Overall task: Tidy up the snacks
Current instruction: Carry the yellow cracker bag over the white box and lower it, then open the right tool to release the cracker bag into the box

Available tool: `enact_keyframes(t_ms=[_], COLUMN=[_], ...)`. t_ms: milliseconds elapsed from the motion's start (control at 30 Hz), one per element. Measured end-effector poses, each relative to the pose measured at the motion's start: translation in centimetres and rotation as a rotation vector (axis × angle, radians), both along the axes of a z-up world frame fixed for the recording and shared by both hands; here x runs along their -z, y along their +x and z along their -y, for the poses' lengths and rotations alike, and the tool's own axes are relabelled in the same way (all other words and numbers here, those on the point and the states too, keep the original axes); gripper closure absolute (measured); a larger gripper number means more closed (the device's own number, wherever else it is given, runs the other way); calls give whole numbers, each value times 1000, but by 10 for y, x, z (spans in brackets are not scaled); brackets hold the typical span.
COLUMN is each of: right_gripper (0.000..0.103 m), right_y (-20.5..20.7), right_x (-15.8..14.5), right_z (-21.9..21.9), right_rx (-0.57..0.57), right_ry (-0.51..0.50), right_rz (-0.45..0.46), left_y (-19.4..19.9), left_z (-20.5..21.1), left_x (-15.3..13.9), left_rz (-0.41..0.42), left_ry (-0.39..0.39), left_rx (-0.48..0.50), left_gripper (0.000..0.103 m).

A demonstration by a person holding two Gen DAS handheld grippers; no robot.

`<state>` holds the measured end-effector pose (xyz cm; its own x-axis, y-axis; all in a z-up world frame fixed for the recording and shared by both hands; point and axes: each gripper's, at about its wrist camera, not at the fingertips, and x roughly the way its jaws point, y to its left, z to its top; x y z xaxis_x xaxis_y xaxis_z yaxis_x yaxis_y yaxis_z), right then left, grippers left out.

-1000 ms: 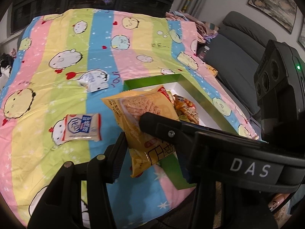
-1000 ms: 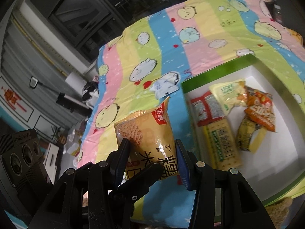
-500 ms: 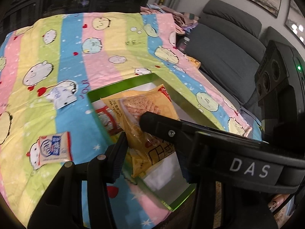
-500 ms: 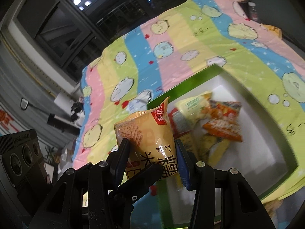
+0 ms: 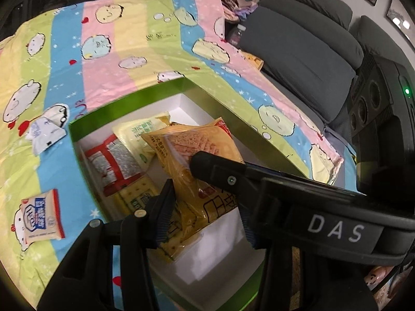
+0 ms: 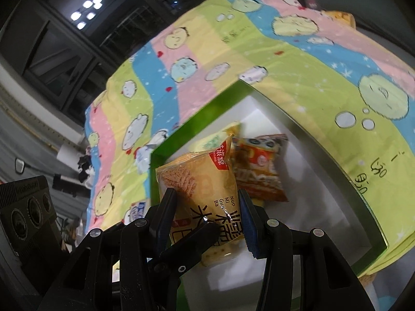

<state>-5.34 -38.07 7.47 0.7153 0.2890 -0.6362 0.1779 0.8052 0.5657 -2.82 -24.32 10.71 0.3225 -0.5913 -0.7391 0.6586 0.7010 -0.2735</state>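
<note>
A yellow snack bag (image 5: 199, 150) (image 6: 202, 178) hangs over the open green-rimmed white box (image 5: 124, 108) (image 6: 197, 121). My left gripper (image 5: 205, 215) is shut on its lower part. My right gripper (image 6: 207, 212) is shut on the same bag from the other side, and one of its fingers (image 5: 220, 173) crosses the left wrist view. Inside the box lie a red and silver packet (image 5: 114, 163), a pale green packet (image 5: 140, 134), a cracker pack (image 5: 135, 197) and an orange packet (image 6: 256, 171). The bag hides part of the box floor.
The box sits on a striped cartoon blanket (image 5: 116, 51). A blue and white packet (image 5: 42, 215) and a white packet (image 5: 45, 132) lie loose left of the box. A grey sofa (image 5: 298, 51) stands beyond the blanket's right edge, with a bottle (image 5: 237, 33) beside it.
Both grippers carried the yellow bag from above the blanket to above the box and sank a little. Their hold on it looks unchanged.
</note>
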Motion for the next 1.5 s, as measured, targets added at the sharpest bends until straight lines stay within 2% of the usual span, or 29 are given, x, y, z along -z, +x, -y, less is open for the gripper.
enact_keyframes(t_ms=[300, 600, 833, 933, 1000, 1167, 1333, 1400, 1500], right_gripper=[54, 54, 53, 49, 40, 39, 33, 26, 26], right_y=[3, 2, -6, -15, -22, -33, -26, -18, -5], right_x=[16, 22, 13, 3, -4, -24, -37, -41, -43], right_z=[20, 27, 24, 23, 22, 9, -23, -42, -71], right_rx=[46, 75, 101, 106, 113, 122, 36, -19, -96], right_ry=[28, 44, -15, -29, -30, -79, -79, -75, -69], right_rz=[-44, -59, -78, -56, -35, -1, 31, 41, 44], left_y=[5, 7, -2, -7, -9, -6, 7, 12, 21], left_z=[19, 25, 17, 4, -8, -51, -102, -125, -161], left_x=[14, 17, 6, -6, -14, -27, -28, -26, -20], left_rz=[-39, -40, -28, -5, 11, 46, 37, 39, 24], left_ry=[19, 32, 27, 9, -2, -9, 5, 14, 24], left_rx=[31, 34, 21, 11, -11, -114, -248, -312, -408], left_gripper=[57, 57, 57, 51, 46, 36, 30, 26, 23])
